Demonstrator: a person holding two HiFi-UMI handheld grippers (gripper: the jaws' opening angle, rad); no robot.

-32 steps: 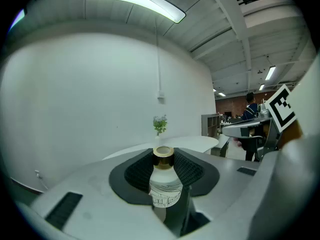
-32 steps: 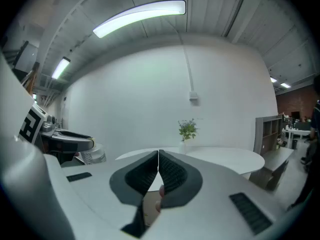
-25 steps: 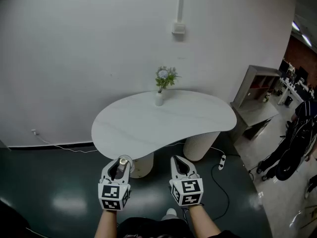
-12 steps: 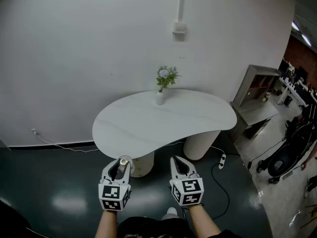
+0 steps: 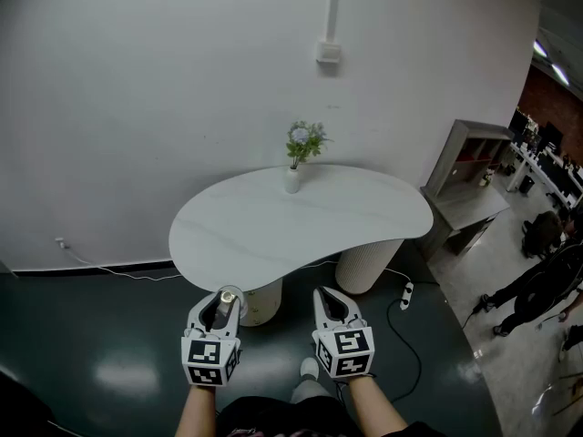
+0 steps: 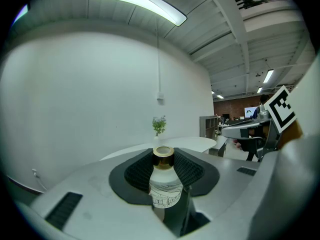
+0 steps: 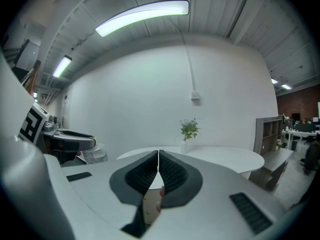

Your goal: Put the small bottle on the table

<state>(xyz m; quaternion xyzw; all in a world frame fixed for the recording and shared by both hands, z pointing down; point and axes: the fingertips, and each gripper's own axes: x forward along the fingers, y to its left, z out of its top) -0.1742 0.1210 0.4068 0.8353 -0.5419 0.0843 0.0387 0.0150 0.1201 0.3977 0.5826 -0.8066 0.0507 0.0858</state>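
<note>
Now the left gripper (image 5: 221, 300) squeezes the bottle (image 6: 165, 190) tight between its jaws. The bottle stands up straight, and its gold cap (image 6: 163, 155) pokes out above the black pads (image 6: 137, 171). It is up in the air, near the table (image 5: 273, 235) but not on it. The right gripper (image 5: 330, 297) is just beside the left one, jaws pressed together with nothing in them. A vase (image 5: 291, 181) sits at the table's far edge.
</note>
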